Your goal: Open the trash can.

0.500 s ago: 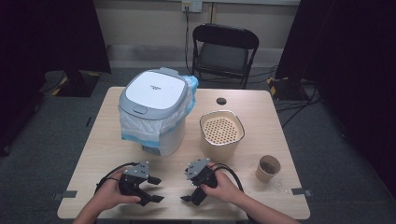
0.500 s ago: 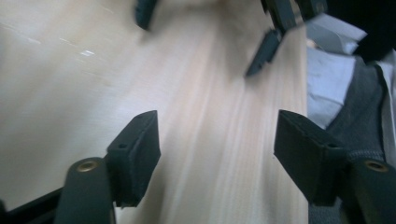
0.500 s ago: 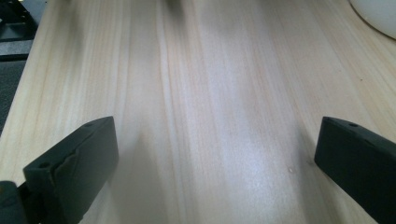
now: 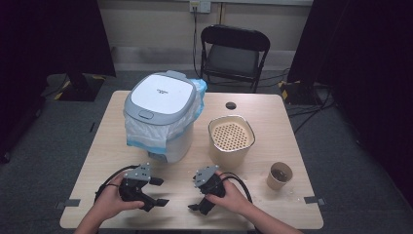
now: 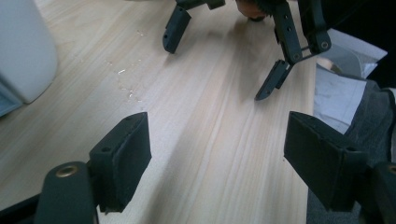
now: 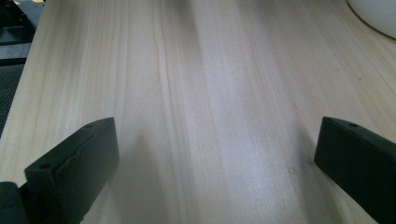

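Observation:
Both grippers rest low over the near part of the wooden table [image 4: 253, 109], each in one of the person's hands, and they face each other. My left gripper [image 4: 160, 191] is open, and in its own view the left gripper [image 5: 219, 158] has bare wood between its wide jaws. My right gripper [image 4: 193, 193] is open too. The right gripper [image 5: 224, 56] points back at the left one from across a short gap. In its own view the right gripper [image 6: 217, 158] spans bare tabletop and holds nothing.
A white bin [image 4: 160, 117] with a grey lid and a plastic liner stands at the back left. A beige pot with a perforated top [image 4: 231, 139] sits right of it. A brown paper cup [image 4: 280, 175] is near the right edge. Small crumbs [image 5: 126, 88] lie on the wood.

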`<act>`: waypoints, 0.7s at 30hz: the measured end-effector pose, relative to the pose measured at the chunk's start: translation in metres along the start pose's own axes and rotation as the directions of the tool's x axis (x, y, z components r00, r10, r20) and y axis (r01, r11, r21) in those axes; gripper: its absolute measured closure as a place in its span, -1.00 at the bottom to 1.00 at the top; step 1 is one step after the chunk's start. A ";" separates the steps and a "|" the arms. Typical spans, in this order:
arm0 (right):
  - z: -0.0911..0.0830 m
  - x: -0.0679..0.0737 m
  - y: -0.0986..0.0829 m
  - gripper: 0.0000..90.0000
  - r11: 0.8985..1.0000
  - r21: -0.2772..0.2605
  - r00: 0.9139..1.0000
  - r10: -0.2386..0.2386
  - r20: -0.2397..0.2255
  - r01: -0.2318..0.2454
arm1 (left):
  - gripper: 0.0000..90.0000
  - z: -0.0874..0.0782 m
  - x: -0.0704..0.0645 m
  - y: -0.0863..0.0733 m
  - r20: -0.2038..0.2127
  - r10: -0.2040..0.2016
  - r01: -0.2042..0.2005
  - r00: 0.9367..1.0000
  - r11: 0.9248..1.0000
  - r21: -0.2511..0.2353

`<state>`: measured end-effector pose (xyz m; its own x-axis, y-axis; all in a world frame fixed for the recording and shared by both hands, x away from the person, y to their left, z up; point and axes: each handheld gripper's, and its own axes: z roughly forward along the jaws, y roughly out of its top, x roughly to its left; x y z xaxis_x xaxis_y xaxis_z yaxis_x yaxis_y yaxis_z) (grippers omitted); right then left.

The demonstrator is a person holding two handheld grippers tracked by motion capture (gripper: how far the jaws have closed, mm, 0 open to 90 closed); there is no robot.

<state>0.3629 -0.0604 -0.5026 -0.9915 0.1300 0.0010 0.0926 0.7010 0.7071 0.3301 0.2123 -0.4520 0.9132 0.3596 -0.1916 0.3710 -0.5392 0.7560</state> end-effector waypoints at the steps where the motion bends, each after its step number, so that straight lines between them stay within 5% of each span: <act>1: 0.000 0.000 0.000 -1.00 1.000 0.001 1.000 -0.001 0.001 0.001 | -0.52 -0.002 0.000 0.000 -0.002 -0.005 0.005 1.000 1.000 -0.002; 9: 0.000 0.000 0.000 -1.00 1.000 0.000 1.000 0.001 0.001 -0.001 | -0.57 -0.022 0.001 0.009 -0.019 -0.050 0.050 0.999 0.998 -0.026; 21: 0.000 0.000 0.000 -1.00 1.000 -0.001 1.000 -0.004 0.003 0.004 | -0.57 -0.050 0.003 0.037 -0.039 -0.062 0.060 0.997 0.997 -0.046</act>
<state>0.3629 -0.0602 -0.5027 -0.9916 0.1291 -0.0037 0.0886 0.7006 0.7080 0.3382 0.2318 -0.3930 0.8814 0.4215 -0.2132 0.4166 -0.4809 0.7715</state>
